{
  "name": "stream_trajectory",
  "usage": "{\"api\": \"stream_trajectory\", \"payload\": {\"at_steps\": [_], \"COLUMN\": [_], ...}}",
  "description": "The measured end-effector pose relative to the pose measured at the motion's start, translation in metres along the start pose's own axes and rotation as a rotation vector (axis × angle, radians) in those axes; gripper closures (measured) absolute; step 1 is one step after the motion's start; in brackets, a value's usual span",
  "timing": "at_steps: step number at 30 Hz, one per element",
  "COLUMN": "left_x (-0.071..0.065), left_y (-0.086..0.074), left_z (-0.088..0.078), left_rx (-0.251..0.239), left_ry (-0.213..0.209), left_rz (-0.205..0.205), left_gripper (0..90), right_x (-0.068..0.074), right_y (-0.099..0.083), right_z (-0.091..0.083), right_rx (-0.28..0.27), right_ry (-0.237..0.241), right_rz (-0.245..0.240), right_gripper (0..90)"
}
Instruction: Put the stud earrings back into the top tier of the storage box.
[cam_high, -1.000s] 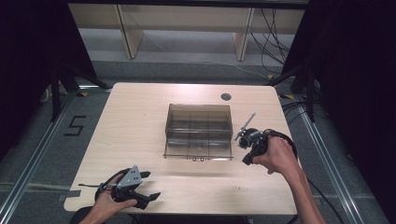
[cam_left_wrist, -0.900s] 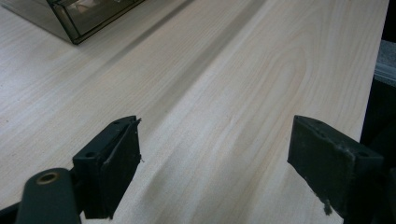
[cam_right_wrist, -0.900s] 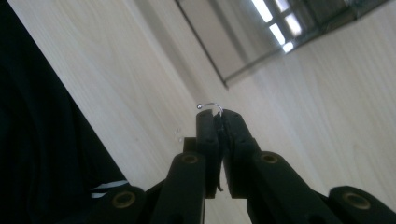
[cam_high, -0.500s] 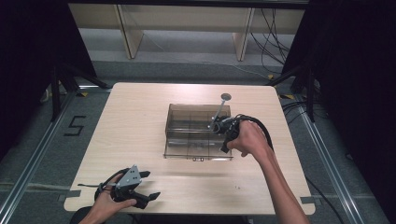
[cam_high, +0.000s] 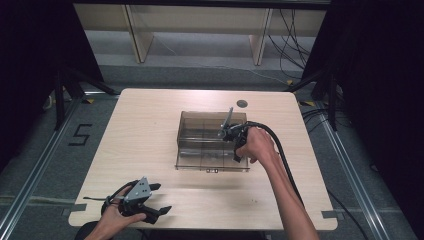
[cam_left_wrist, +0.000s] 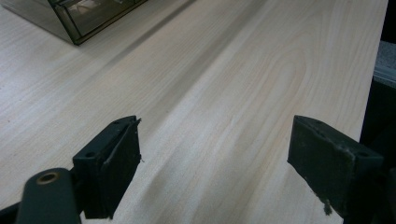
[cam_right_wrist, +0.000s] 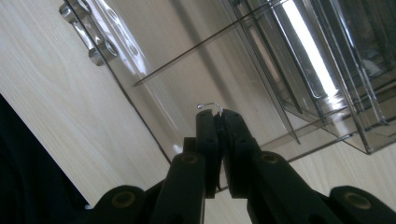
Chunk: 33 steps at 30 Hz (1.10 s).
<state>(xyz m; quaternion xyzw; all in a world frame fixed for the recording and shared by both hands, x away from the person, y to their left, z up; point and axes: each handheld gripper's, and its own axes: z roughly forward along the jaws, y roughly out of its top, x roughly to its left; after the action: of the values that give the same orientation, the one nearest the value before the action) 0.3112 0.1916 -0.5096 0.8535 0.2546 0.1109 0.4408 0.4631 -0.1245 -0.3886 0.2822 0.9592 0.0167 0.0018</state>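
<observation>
A smoked clear plastic box (cam_high: 205, 145) with inner dividers stands in the middle of the wooden table (cam_high: 150, 120). My right gripper (cam_high: 235, 137) hangs over the box's right part, held from the near right by a hand. In the right gripper view its jaws (cam_right_wrist: 218, 116) are shut on a thin wire hook (cam_right_wrist: 210, 105) whose curved end sticks out past the tips, above the box's clear wall (cam_right_wrist: 196, 60). My left gripper (cam_high: 150, 202) rests near the table's front left edge. Its jaws (cam_left_wrist: 215, 154) stand wide open over bare wood with nothing between them.
A small metal clasp (cam_right_wrist: 93, 44) sits on the box's front wall (cam_high: 211, 170). A round dark grommet (cam_high: 242, 103) lies in the table top behind the box. A corner of the box (cam_left_wrist: 84, 14) shows far off in the left gripper view. Dark curtains flank the table.
My right gripper has moved left, from above the table beside the box to over the box's right part, and a little lower. The left gripper has kept still.
</observation>
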Motion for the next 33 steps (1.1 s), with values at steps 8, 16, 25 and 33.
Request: {"api": "stream_trajectory", "payload": {"at_steps": [8, 16, 25, 33], "left_x": [-0.001, 0.0, 0.0, -0.001], "left_y": [0.0, 0.0, 0.0, 0.001], "left_z": [0.001, 0.001, 0.001, 0.002], "left_rx": [-0.008, -0.003, 0.0, 0.01], "left_ry": [-0.001, -0.004, -0.004, -0.004], "left_rz": [-0.003, 0.02, 0.006, 0.012], "left_gripper": [16.4, 16.4, 16.4, 16.4], "right_x": [-0.004, -0.007, 0.02, 0.037], "right_y": [0.006, 0.002, -0.042, -0.1], "right_z": [0.011, 0.004, -0.033, -0.025], "right_rx": [0.03, -0.015, -0.113, -0.125], "right_ry": [0.006, 0.002, -0.044, -0.047], "right_rz": [0.01, 0.045, -0.016, 0.002], "right_gripper": [86.5, 78.6, 73.1, 72.6]}}
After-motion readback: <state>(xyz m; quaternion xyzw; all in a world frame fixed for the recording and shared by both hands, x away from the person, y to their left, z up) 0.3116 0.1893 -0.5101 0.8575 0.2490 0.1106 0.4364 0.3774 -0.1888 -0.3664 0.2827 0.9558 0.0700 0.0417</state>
